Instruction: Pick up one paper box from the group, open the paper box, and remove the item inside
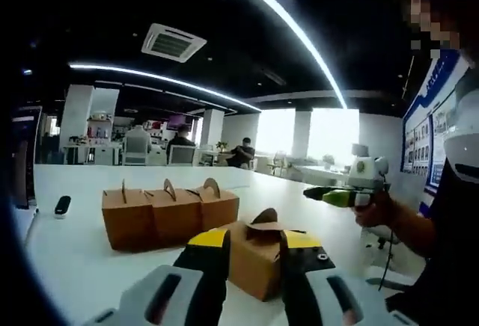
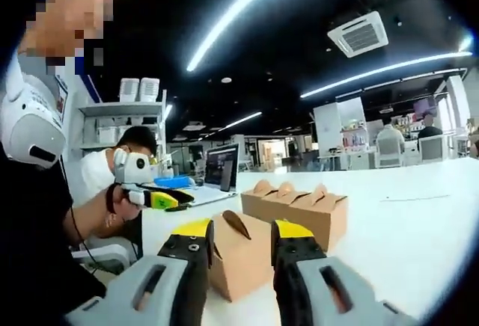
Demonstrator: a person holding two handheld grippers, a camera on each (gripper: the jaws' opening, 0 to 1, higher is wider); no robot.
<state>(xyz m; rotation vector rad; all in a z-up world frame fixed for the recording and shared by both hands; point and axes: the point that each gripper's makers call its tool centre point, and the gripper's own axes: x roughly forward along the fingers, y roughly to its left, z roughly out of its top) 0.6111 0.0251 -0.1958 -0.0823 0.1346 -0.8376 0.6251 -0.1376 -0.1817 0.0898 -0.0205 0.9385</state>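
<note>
A single brown paper box with a handle top [image 1: 254, 255] stands on the white counter [image 1: 75, 259], apart from the row of three brown boxes [image 1: 168, 214]. Left tongs [image 1: 254, 255] and right tongs [image 2: 238, 255] both straddle it, apparently gripping.

Brown paper boxes [image 1: 171, 214], white table [image 1: 75, 266], tongs [image 1: 253, 247] black w/ yellow tips, grey bodies

No text, label, brand or number can be read in either view. The blue wall board [image 1: 434, 128] behind the person carries posters whose print is too small and blurred to make out. The brown paper boxes [image 1: 168, 214] near it bear no visible writing.
</note>
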